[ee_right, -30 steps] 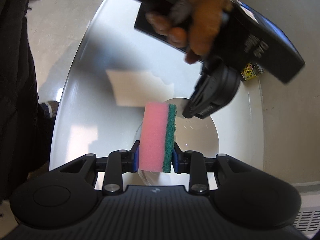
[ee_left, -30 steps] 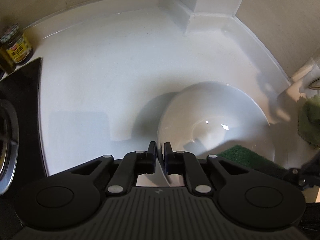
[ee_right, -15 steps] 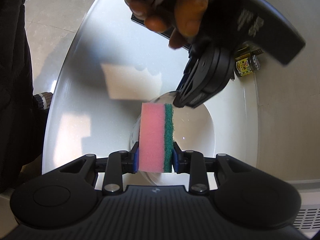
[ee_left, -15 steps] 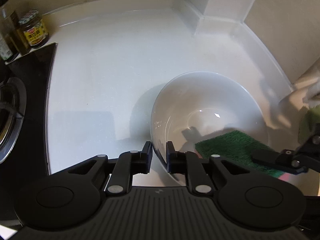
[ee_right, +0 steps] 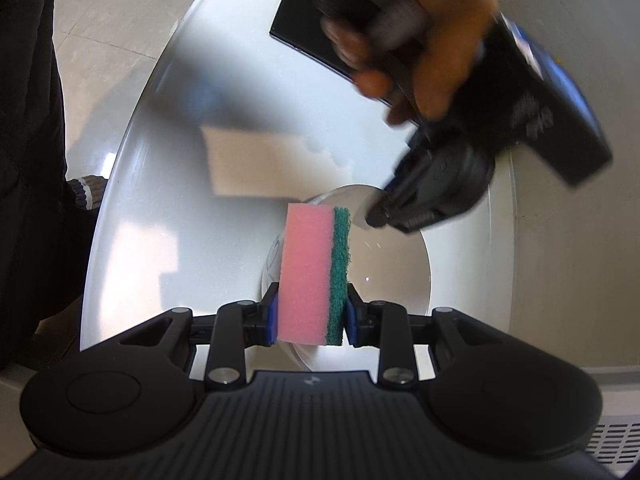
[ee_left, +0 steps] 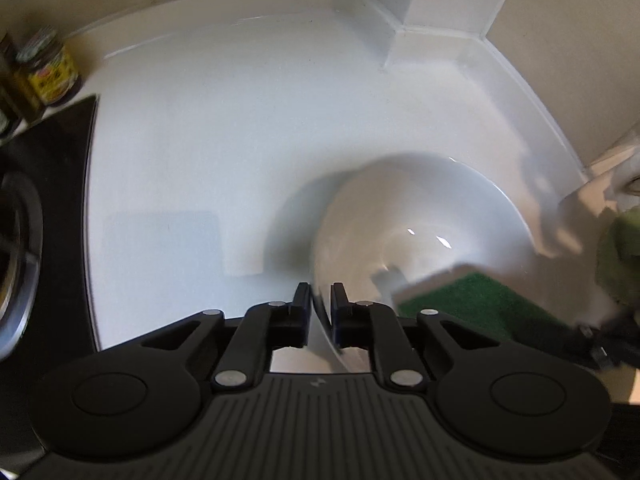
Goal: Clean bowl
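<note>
bowl (ee_left: pixel 424 240) on counter (ee_left: pixel 224 140), sponge (ee_left: pixel 472 300) inside at right, jars (ee_left: pixel 50 68) far left beside stove (ee_left: pixel 36 208)

The glossy white countertop (ee_left: pixel 208 152) lies open left of and behind the white ceramic bowl (ee_left: pixel 420 216) — wide room there. A boxed white wall corner (ee_left: pixel 440 0) closes the back right. Yellow-labelled glass jars (ee_left: pixel 48 72) and a black glass stovetop (ee_left: pixel 44 184) bound the far left. Over the bowl's far rim, the black left gripper (ee_right: pixel 376 216) and the hand (ee_right: pixel 436 40) holding it block passage — its near side is taken by the pink-and-green sponge (ee_right: pixel 316 272).
</note>
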